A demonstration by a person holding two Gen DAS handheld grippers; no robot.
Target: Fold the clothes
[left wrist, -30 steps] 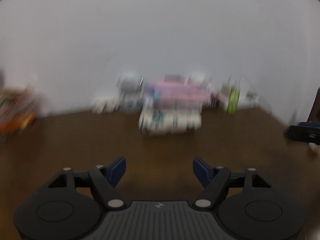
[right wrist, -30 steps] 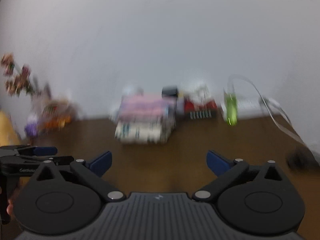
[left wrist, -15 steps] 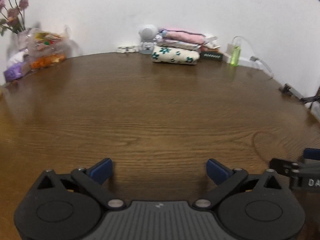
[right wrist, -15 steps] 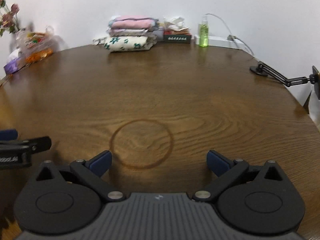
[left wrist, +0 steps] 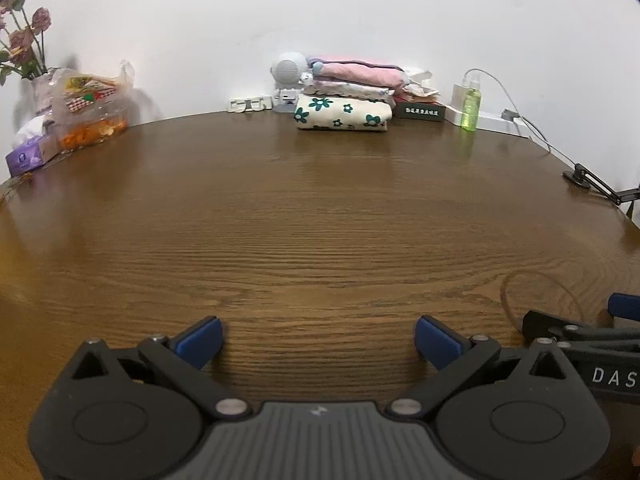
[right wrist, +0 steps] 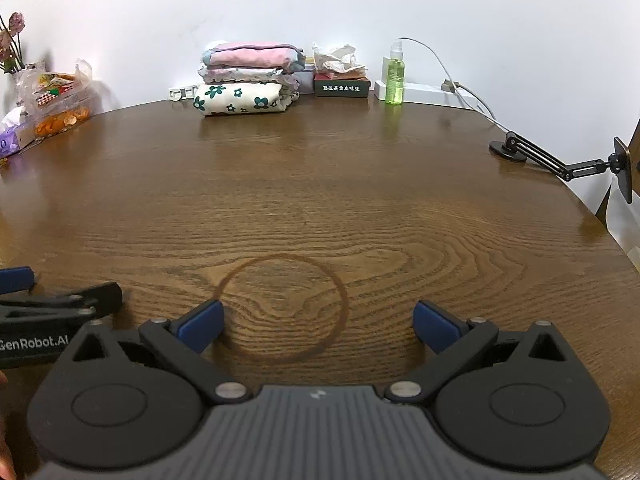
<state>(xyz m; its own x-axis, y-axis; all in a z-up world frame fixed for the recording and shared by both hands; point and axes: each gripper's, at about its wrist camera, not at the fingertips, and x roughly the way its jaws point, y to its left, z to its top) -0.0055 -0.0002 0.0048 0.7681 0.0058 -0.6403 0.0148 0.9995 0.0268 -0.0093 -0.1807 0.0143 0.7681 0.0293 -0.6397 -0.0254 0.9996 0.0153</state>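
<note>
A stack of folded clothes (left wrist: 344,100) lies at the far edge of the brown wooden table (left wrist: 320,220), with a cream floral piece (right wrist: 240,98) at the bottom and a pink one on top. My left gripper (left wrist: 318,340) hangs low over the near part of the table, open wide, with only bare wood between its blue pads. My right gripper (right wrist: 319,326) is just to its right, also open and holding nothing, over a dark ring mark (right wrist: 280,308) in the wood. No loose garment shows in either view.
At the far left are a snack bag (left wrist: 90,108), a tissue box (left wrist: 28,156) and flowers. A green spray bottle (right wrist: 394,80), a dark box (right wrist: 342,87), a white power strip with cable and a black holder arm (right wrist: 560,160) line the back and right edge.
Both grippers came down and tilted toward the table, and the blurred views have settled. The left jaws spread wider. Over the last half second almost nothing moved.
</note>
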